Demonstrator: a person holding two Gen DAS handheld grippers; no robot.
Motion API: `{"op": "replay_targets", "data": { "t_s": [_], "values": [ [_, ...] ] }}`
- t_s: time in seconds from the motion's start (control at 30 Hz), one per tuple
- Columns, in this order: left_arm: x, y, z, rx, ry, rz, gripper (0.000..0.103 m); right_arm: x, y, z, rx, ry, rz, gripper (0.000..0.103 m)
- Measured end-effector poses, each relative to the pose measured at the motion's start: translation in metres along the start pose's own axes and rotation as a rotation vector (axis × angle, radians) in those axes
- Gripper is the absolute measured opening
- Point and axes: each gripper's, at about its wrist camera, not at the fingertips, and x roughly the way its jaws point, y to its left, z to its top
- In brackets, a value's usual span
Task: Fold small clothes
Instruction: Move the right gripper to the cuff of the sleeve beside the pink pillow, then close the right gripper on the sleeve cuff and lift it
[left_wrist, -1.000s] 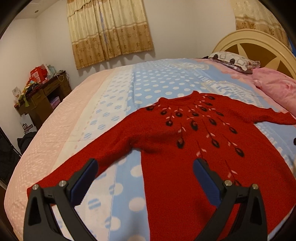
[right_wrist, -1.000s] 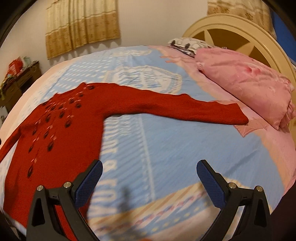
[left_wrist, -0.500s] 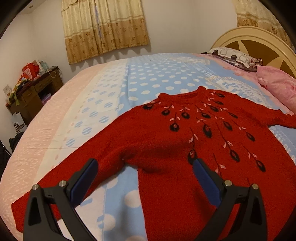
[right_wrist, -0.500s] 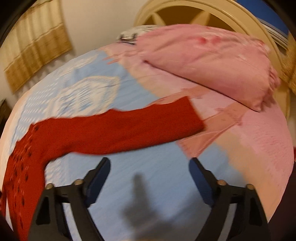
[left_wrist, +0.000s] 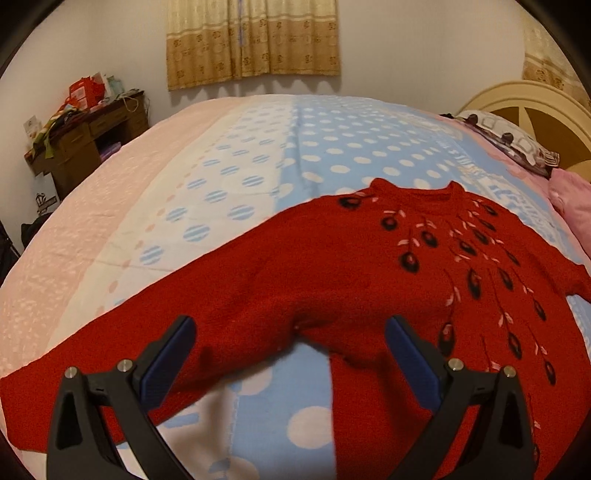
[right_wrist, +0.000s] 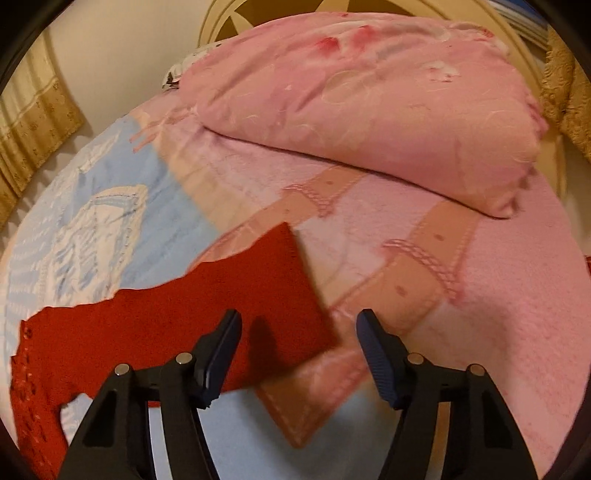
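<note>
A red knitted sweater (left_wrist: 332, 266) with dark leaf patterns lies flat, front up, on the bed, sleeves spread out. My left gripper (left_wrist: 290, 354) is open and empty, low over the sweater's left armpit. In the right wrist view the end of the other sleeve (right_wrist: 229, 314) lies across the bedspread. My right gripper (right_wrist: 299, 354) is open and empty, just above that sleeve's cuff, with its left finger over the red cloth.
The bed (left_wrist: 258, 155) has a blue, white and pink spotted cover. A big pink pillow (right_wrist: 362, 103) and a cream headboard (left_wrist: 535, 110) are at the head end. A cluttered wooden desk (left_wrist: 85, 136) stands by the far wall under curtains (left_wrist: 251, 40).
The left gripper moved left and lower toward the sweater's left armpit. The right gripper swung right along the sleeve to its cuff, came closer, and its jaws narrowed somewhat.
</note>
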Motion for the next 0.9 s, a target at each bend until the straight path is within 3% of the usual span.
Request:
{"op": "replay_targets", "data": {
  "t_s": [0.07,0.13,0.23,0.5,0.9],
  "values": [
    [0.001,0.000,-0.002,-0.002,0.002,-0.004,0.103,0.003,0.008,-0.002,-0.019,0.012,0.005,0.059],
    [0.003,-0.001,-0.003,0.005,0.009,-0.009,0.103,0.006,0.016,-0.002,-0.046,0.013,-0.016,0.032],
    [0.005,-0.001,-0.005,0.007,0.017,-0.020,0.103,0.010,0.025,-0.001,-0.072,0.030,0.007,0.020],
    [0.003,0.004,-0.007,-0.011,0.013,-0.042,0.103,-0.021,0.066,0.004,-0.126,-0.026,0.103,0.020],
    [0.001,0.010,-0.013,-0.035,0.003,-0.077,0.103,-0.086,0.172,-0.001,-0.265,-0.116,0.267,0.019]
  ]
}}
